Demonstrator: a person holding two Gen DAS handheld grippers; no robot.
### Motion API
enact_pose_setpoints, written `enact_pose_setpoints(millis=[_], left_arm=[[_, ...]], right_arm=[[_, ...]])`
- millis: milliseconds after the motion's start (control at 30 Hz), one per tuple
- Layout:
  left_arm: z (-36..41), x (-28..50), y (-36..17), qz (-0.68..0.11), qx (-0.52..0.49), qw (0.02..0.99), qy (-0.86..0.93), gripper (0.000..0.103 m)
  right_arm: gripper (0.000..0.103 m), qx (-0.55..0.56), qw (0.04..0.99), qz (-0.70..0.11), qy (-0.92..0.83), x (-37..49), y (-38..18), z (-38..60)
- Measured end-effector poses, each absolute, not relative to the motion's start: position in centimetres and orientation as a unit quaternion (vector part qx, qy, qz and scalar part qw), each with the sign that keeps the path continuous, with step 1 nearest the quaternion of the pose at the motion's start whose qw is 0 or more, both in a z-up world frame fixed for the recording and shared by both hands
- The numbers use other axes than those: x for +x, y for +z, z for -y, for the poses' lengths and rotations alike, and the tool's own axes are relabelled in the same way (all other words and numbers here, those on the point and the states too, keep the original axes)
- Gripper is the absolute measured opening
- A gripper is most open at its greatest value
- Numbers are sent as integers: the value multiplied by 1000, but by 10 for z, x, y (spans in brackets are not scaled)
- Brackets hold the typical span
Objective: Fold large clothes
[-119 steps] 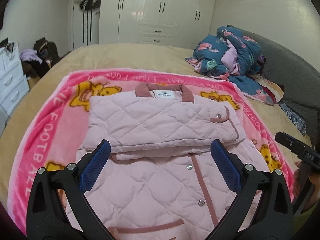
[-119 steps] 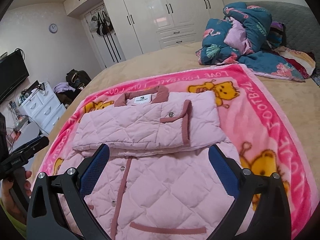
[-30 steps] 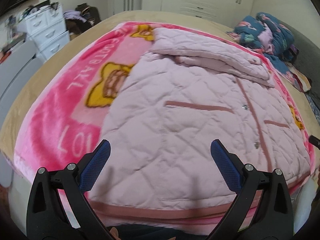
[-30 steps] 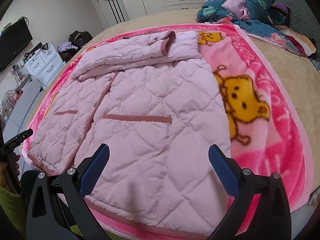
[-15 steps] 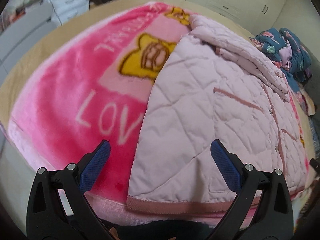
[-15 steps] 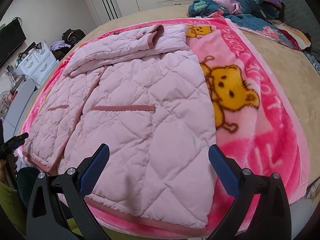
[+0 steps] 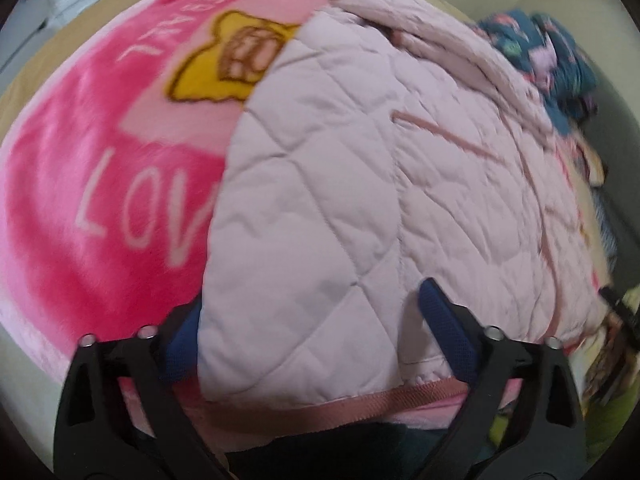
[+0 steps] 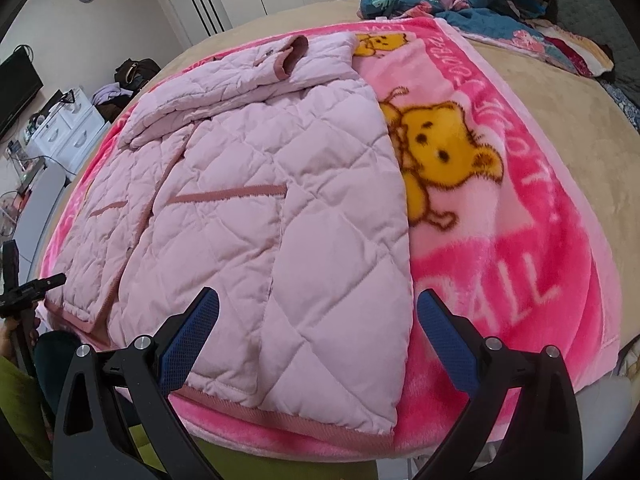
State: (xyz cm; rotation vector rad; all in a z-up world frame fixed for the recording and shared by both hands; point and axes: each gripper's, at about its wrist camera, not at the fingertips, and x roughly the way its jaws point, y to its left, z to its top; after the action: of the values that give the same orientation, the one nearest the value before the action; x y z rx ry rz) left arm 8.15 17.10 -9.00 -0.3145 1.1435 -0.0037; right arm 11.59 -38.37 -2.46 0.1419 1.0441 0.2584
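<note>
So the coat is lying flat on the pink blanket, sleeves already folded in across the chest, hem hanging right at the near edge of the bed. I'm at the bottom-hem step now: grab both corners and flip the lower half up toward the collar.

My left gripper straddles the left hem corner. Its jaws have just been closing, with the quilted fabric between them, but they're not pinching yet as far as I can see. My right gripper is wide open, hovering over the right corner, holding nothing.

Next I'd say: finish the left pinch, get the right one down around the trim, then lift both evenly.
</note>
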Motion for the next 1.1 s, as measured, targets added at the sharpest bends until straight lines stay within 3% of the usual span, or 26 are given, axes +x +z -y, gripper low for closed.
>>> enact_pose_setpoints(millis=[167,367,467,700,833,867,900,1100], left_arm=[[-150,81,-84,-531,-83,843,-18,53],[-146,78,-76,-513,-69,855,-18,29],[-153,77,-72,-499,-100,861,-24,22],[-154,76,-67,-484,-116,867,-32,20],[-154,76,-68,-484,-116,867,-32,20],[-153,76,-69,-485,-115,866,-32,20],[-153,76,-69,-486,-113,866,-30,20],[-157,73,-74,-497,-112,861,-18,31]], right_arm=[[99,69,848,-510,125,109,-33,386],[99,77,839,-522,133,100,-39,390],[99,88,827,-538,137,97,-47,393],[98,139,798,-561,172,89,-67,401],[88,139,801,-556,174,85,-71,403],[83,142,800,-555,178,84,-71,404],[70,149,798,-553,189,82,-70,404],[39,172,793,-542,217,81,-64,409]])
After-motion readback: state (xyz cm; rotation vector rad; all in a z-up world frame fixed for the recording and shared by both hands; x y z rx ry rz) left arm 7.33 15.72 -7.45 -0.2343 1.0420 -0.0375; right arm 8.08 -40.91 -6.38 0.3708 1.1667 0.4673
